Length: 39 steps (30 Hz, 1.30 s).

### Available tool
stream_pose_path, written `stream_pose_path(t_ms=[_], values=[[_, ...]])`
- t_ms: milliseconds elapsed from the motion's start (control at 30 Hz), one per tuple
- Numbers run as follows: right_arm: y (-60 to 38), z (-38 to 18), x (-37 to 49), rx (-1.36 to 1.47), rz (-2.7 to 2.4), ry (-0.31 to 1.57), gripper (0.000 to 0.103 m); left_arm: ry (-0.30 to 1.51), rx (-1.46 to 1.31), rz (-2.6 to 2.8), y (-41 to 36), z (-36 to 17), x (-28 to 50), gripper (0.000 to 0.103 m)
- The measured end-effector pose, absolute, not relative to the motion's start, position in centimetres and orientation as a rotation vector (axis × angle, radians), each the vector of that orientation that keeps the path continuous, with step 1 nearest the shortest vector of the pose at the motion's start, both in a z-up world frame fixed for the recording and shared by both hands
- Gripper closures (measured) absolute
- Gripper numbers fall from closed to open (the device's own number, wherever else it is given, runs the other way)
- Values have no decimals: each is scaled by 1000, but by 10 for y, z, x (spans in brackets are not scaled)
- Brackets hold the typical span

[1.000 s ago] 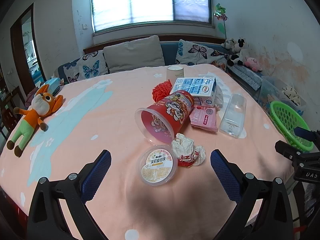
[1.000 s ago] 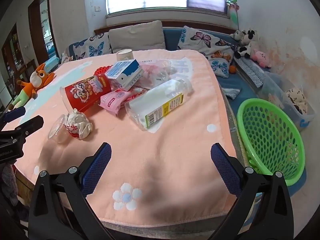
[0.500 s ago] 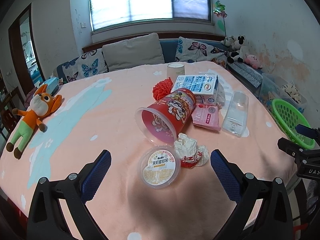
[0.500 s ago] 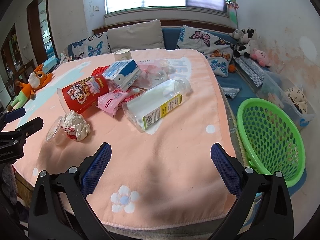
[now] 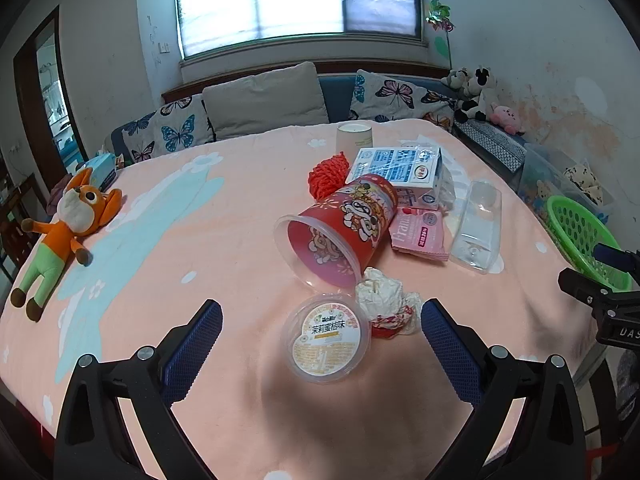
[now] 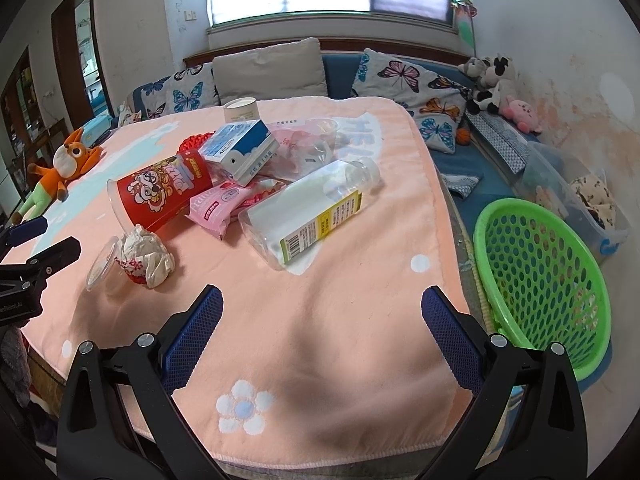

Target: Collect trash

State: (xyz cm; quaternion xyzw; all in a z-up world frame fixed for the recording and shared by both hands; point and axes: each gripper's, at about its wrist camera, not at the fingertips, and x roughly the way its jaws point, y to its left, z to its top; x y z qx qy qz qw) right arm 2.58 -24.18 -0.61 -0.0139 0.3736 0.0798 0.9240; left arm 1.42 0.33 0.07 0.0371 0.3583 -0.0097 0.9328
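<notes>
Firstly, left wrist view:
Left gripper (image 5: 320, 346): jaws spread wide, gripping nothing, poised over the pink tablecloth (image 5: 224, 240).
Trash nearest: round lidded cup (image 5: 326, 338) between the fingers, touching a crumpled wrapper (image 5: 386, 304).
Behind: red snack tub (image 5: 340, 228) on its side.

Right wrist view:
Right gripper (image 6: 322, 334): jaws parted, empty.
Clear bottle (image 6: 310, 210): lay on its side ahead, beside a pink packet (image 6: 216, 210).
Green basket (image 6: 540, 280): sat off the table edge, to the right.

Round clear lid (image 5: 325, 339): label reads 茉莉蜜桔味. Pink packet (image 5: 418, 234): "Fran…" legible, rest cut off. Blanket (image 6: 368, 128): large pale letters "HE…" near far edge. Right gripper's (image 5: 618, 312) body: "DAS". Bottle (image 6: 312, 212) label: barcode, digits unreadable.
</notes>
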Motion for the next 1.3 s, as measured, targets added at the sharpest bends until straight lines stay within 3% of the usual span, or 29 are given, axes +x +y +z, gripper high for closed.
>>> stream_pose_path(t_ms=[1300], values=[[-240, 1, 48, -38, 178, 766, 5, 737, 70, -9, 4, 7, 26, 6]])
